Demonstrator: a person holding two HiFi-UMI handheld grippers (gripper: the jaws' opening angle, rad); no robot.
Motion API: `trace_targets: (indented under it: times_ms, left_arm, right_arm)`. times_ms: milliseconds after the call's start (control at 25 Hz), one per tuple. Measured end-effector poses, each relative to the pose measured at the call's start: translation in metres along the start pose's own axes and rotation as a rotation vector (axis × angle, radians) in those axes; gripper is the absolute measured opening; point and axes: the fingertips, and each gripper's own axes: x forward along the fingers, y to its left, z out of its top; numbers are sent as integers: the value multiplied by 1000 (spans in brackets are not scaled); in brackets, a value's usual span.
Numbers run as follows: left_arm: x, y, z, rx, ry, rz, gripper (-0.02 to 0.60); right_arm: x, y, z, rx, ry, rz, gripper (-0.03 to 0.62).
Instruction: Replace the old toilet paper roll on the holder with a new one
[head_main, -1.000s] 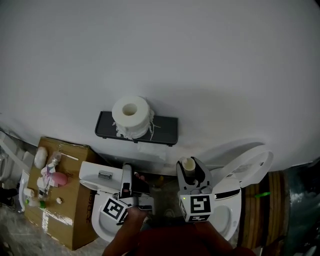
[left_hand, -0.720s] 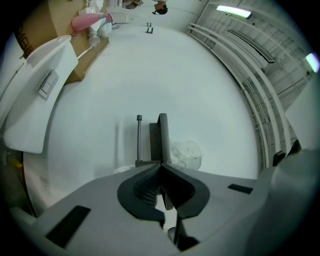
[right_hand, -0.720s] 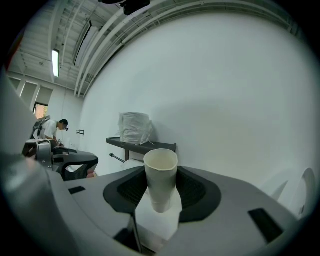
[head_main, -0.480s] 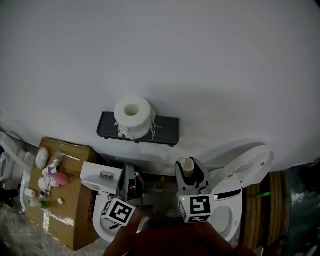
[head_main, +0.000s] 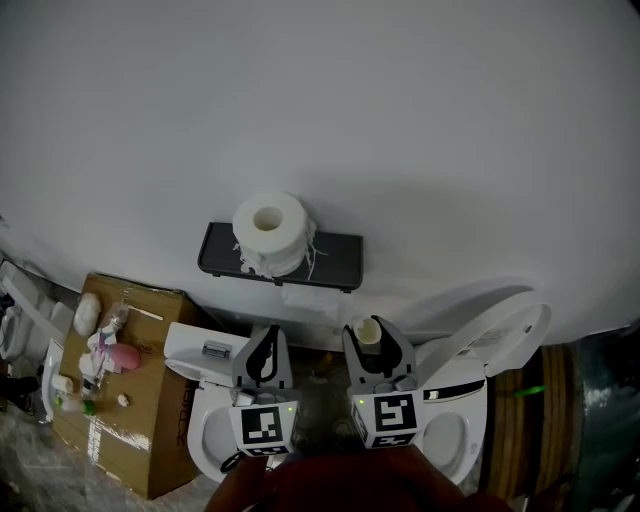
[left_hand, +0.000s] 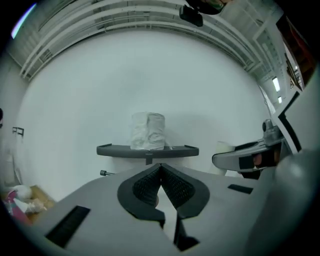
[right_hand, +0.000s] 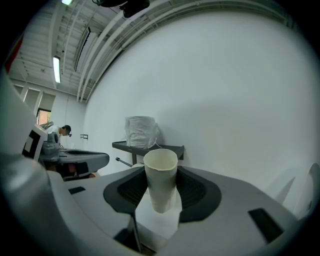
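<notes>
Shelf (head_main: 336, 251) looks matt, paper roll (head_main: 270, 233) crinkly, cardboard tube (right_hand: 160, 181) smooth.

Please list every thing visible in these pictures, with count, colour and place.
shelf: 1, dark grey, on the wall
toilet paper roll: 1, white, standing on the shelf
cardboard tube: 1, cream, held by the right gripper
toilets: 2, white, below the shelf
cardboard box: 1, brown, left of the toilets
small items: several, pink and white, on the box
left gripper: 1, grey, shut, empty
right gripper: 1, grey, shut on the cardboard tube
</notes>
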Motion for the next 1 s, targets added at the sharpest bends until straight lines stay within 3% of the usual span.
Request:
trace_targets:
  times_ms: [320,840,1000]
  left_arm:
    - [0,13,5,-46,-6,36,17]
    - [-2,11,8,4,-12,48,17]
    - [-1,12,4,-23,13,49,17]
  right_arm:
    - [3,3,-1,-10,8,8,186]
    - [5,6,3,-22,3,40,187]
    - [8,7,-1,-21,16,51,186]
